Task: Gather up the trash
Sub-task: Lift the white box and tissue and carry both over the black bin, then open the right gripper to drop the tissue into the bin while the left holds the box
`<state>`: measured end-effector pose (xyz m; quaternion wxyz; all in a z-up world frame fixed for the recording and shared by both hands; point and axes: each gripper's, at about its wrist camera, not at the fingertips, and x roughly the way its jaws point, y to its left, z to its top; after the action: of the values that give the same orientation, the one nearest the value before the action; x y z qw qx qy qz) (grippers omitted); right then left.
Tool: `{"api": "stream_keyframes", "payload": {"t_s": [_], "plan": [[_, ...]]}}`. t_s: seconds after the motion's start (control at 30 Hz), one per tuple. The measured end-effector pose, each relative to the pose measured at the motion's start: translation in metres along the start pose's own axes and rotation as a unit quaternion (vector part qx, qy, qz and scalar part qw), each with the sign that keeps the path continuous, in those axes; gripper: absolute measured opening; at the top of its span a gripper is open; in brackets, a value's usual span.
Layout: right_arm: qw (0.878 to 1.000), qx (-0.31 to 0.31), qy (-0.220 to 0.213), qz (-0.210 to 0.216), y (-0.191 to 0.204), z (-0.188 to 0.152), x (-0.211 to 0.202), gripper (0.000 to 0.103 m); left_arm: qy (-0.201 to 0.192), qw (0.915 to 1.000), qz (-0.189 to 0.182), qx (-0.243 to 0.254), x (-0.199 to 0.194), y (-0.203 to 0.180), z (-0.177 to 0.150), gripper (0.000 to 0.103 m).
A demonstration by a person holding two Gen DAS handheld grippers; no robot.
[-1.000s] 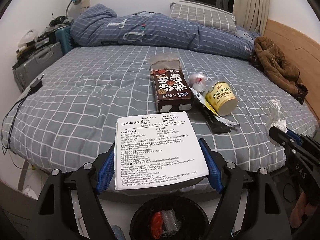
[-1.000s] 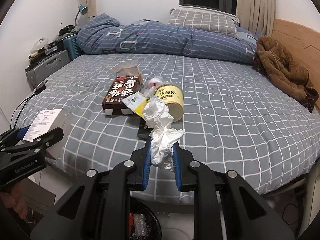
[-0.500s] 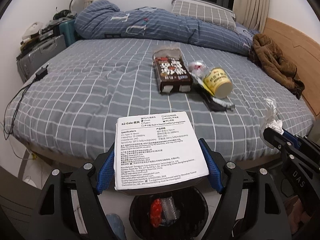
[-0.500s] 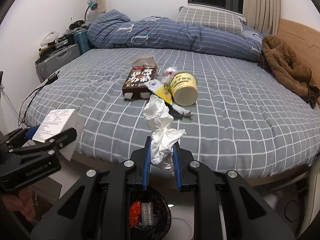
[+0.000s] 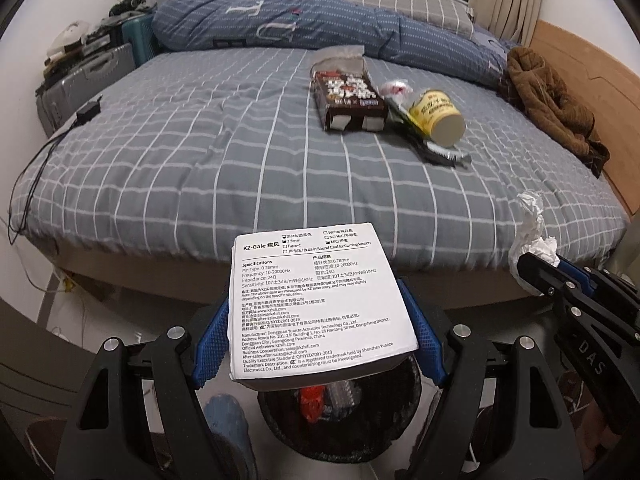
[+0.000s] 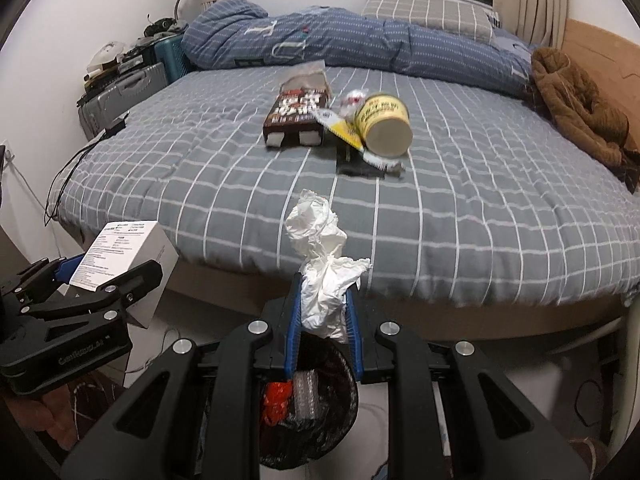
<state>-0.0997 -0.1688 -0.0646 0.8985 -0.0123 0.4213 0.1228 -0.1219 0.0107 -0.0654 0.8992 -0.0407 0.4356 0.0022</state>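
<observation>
Left tongs [image 5: 316, 344]: I have them spread wide and pinching the white earphone box [image 5: 316, 300] by its two sides, label up, so it can drop flat.
Right tongs [image 6: 320, 320]: nearly pressed together, pinching the crumpled white tissue [image 6: 322, 256] at its lower end; the rest stands up loose above the pads.
Black trash bin [image 6: 308, 404]: on the floor at the foot of the bed [image 6: 480, 216], directly below both loads; red and clear wrappers lie inside.
Left on bed: brown snack carton [image 6: 298, 114], yellow tub [image 6: 384, 126] on its side, flat wrappers [image 6: 360, 156] beside it.
Step, my judgement: both loads are lined up over the bin for release.
Risk: the light tissue may cling to a pad.
</observation>
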Motion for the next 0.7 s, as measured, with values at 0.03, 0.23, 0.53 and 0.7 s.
{"api": "stream_keyframes", "payload": {"t_s": [0.03, 0.23, 0.53, 0.7], "plan": [[1.0, 0.001, 0.004, 0.001, 0.001, -0.003, 0.001, 0.019, 0.004, 1.0, -0.001, -0.003, 0.001, 0.001, -0.004, 0.075], [0.999, 0.003, 0.036, 0.004, 0.005, -0.028, 0.014, 0.019, 0.039, 0.9992, 0.0, -0.013, 0.017, 0.01, -0.031, 0.075], [0.995, 0.004, 0.097, 0.014, 0.007, -0.06, 0.059, 0.019, 0.086, 0.9962, 0.006, -0.015, 0.067, 0.019, -0.059, 0.075], [0.992, -0.004, 0.123, 0.015, 0.009, -0.071, 0.086, 0.019, 0.105, 0.9944, 0.007, -0.007, 0.095, 0.019, -0.067, 0.075]]}}
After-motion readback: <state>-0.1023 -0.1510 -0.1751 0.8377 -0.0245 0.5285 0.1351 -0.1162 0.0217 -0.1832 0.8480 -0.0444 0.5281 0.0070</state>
